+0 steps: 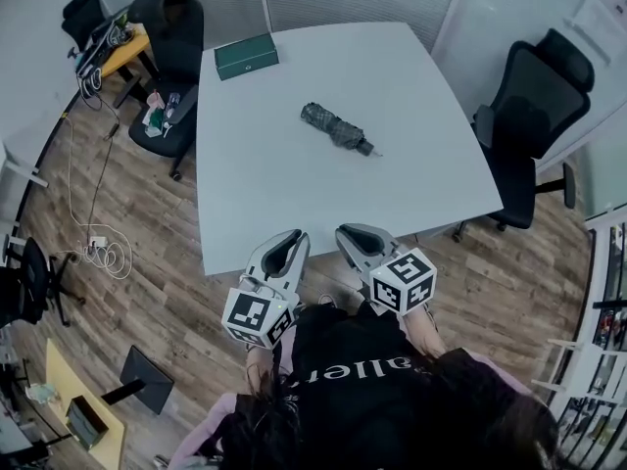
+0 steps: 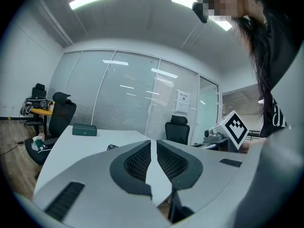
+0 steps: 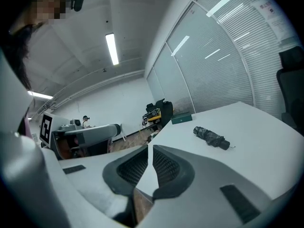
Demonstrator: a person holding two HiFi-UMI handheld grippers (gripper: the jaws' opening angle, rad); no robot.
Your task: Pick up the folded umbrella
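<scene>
The folded umbrella (image 1: 338,128), dark with a short strap, lies on its side near the middle of the white table (image 1: 294,194). The right gripper view shows the umbrella (image 3: 211,137) ahead and to the right. In the left gripper view the umbrella (image 2: 112,147) is only a small dark shape on the tabletop. My left gripper (image 1: 291,238) and right gripper (image 1: 350,233) hover side by side at the table's near edge, well short of the umbrella. Both are shut and hold nothing. The left gripper (image 2: 151,142) and right gripper (image 3: 148,147) each have their tips touching.
A green box (image 1: 246,56) sits at the table's far left corner. A black office chair (image 1: 534,116) stands to the table's right and another (image 1: 171,37) at the far left, beside a cluttered desk. Cables (image 1: 103,253) lie on the wooden floor at left.
</scene>
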